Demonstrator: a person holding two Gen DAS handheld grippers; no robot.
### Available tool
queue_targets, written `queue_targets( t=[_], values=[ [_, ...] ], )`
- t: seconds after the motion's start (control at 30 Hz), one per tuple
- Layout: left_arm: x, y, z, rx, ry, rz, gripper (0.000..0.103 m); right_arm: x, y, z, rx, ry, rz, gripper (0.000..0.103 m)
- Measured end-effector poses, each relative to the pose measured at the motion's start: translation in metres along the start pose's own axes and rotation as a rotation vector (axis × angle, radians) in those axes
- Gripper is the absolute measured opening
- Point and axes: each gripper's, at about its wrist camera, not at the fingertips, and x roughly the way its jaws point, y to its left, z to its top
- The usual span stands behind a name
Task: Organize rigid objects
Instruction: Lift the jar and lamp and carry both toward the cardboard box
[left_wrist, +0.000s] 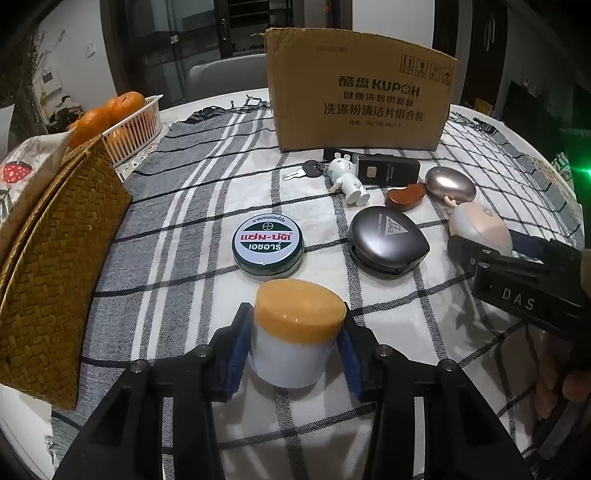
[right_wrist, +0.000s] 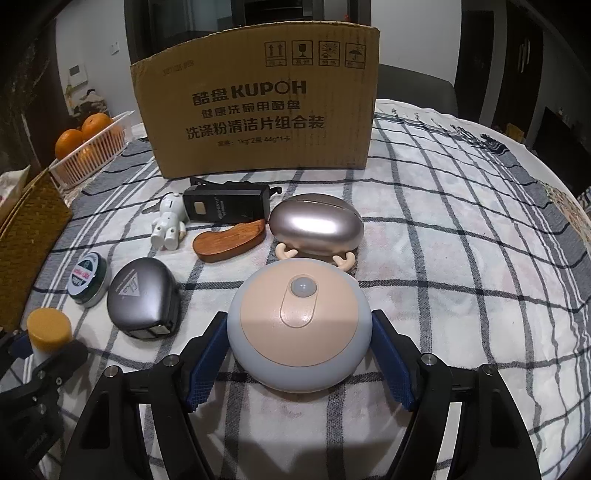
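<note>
On 1 checked cloth (left_wrist: 184, 221), 1 orange-lidded jar (left_wrist: 295, 332) is seen upright, lid up, pinched between the left gripper's (left_wrist: 293, 314) pads. Beyond it lie 1 green tin (left_wrist: 268, 243) and 1 dark case (left_wrist: 388, 243). Further right, 1 round lamp (right_wrist: 299, 332) is laid flat, face up, its 2 antlers (right_wrist: 286, 251) pointed at 1 cardboard box (right_wrist: 258, 110). It is flanked by the right gripper's (right_wrist: 299, 321) pads; contact cannot be told.

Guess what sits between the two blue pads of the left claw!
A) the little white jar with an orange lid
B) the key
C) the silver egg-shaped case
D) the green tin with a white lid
A, because the white jar with an orange lid stands right between the blue pads of the left claw, while the tin lies farther off on the cloth.
</note>
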Motion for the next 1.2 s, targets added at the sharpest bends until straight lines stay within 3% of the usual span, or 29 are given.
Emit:
queue_targets(
  t=[0.6,1.2],
  values=[
    [-0.027,-0.004,0.012,-0.012,-0.066,-0.041,0.043,-0.033,-0.002,0.001,0.004,-0.058,-0.009,0.075],
    [-0.066,-0.007,0.06,-0.002,-0.201,-0.089,0.043,-0.094,-0.002,0.028,0.015,-0.19,-0.009,0.075]
  ],
)
